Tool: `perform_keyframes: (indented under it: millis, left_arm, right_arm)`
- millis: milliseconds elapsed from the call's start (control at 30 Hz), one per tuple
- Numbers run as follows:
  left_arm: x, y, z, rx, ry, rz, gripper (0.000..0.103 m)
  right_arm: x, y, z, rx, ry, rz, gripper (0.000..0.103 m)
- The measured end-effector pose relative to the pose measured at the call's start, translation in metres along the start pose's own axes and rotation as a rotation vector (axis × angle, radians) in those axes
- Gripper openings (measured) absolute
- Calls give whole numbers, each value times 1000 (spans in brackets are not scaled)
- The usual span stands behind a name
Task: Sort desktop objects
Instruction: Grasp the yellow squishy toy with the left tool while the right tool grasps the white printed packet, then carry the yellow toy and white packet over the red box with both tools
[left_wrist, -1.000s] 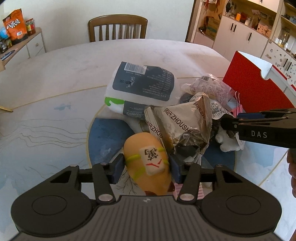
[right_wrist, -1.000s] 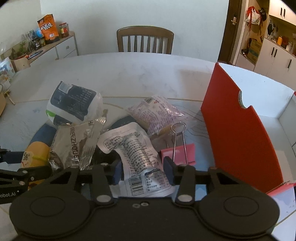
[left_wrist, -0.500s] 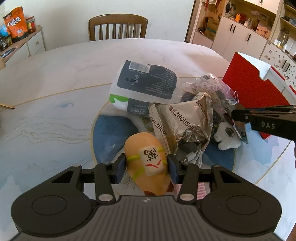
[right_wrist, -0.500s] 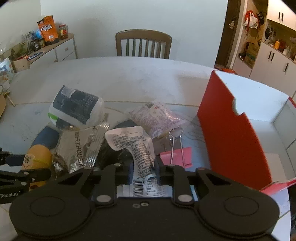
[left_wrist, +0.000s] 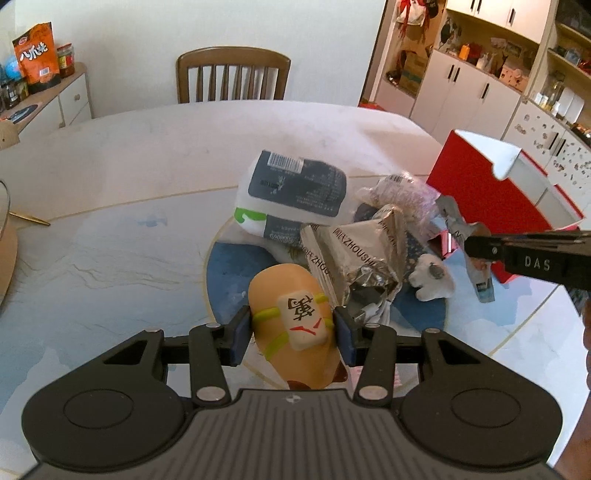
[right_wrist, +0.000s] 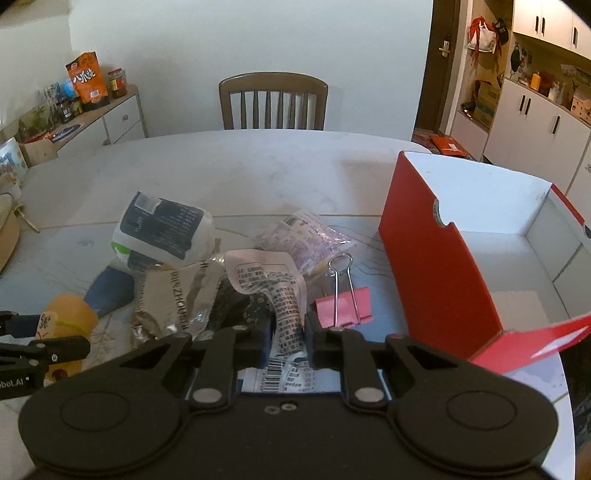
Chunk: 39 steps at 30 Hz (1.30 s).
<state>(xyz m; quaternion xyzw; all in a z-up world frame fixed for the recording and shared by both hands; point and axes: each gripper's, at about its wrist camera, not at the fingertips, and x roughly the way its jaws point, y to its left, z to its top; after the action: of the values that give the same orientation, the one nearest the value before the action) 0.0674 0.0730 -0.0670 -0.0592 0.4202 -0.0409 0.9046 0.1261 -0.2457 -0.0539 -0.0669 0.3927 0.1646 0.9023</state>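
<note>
An orange soft toy (left_wrist: 286, 295) with a mahjong-tile patch sits between the pads of my left gripper (left_wrist: 291, 334), which is shut on it just above the blue round patch of the table. In the right wrist view the same toy (right_wrist: 70, 314) shows at the far left. My right gripper (right_wrist: 286, 332) is shut on a white printed packet (right_wrist: 266, 280), pinched narrow between the pads. From the left wrist view the packet (left_wrist: 480, 284) hangs from that gripper (left_wrist: 471, 247) in front of the red box (left_wrist: 487, 192).
The pile holds a silver snack bag (right_wrist: 177, 295), a dark blue and white pack (right_wrist: 166, 229), a clear purple-printed bag (right_wrist: 303, 236), a pink binder clip (right_wrist: 343, 306) and a small white figure (left_wrist: 432, 282). The open red box (right_wrist: 436, 266) stands right. A chair (right_wrist: 273, 99) is behind the table.
My right gripper closed on the white packet and lifted it off the pile. My left gripper tightened on the orange toy and rose a little with it.
</note>
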Motion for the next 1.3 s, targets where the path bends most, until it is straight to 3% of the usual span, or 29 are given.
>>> perform_keyframes:
  millis: [400,667,967,1300]
  left_arm:
    - [-34,9,1,27,-29,-63,46]
    - [-40,4,7,21,-49,-76,46]
    - [-33,-44,25,19,-64,-89,46]
    - [-25,-120,54,61,-100,-110,46]
  right_arm:
    - [-35,16,-8,45,-12,13,17]
    - [-54,7,2,115,-44,49,17]
    - [-64,-29,13,135,-62,122,17]
    - [-72,-100,31,132,-103,153,17]
